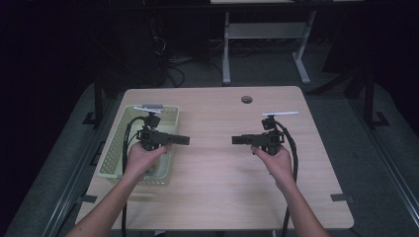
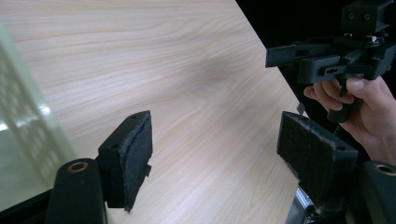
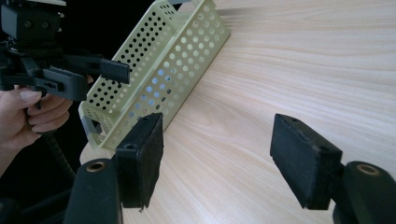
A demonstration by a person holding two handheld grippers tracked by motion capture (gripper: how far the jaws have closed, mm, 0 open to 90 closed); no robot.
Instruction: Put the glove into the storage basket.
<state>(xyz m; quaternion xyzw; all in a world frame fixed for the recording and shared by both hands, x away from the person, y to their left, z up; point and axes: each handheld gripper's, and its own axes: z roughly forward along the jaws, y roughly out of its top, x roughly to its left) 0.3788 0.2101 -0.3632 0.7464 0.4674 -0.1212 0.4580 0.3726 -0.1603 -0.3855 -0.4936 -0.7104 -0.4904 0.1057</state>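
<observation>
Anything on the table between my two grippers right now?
Nothing: bare wooden table lies between the left gripper and right gripper, seen in the high view.

counter (image 1: 217, 192): light wood grain, rounded corners, mid-frame in the high view
cable hole (image 1: 246, 99): small dark round opening, upper middle of the counter, near its far edge
white frame legs (image 1: 226, 49): second desk's stand, top centre of the frame, behind the counter
floor (image 1: 341, 123): grey, right and left of the counter
tangled cables (image 1: 173, 64): upper left of centre, on the floor in the dark
</observation>
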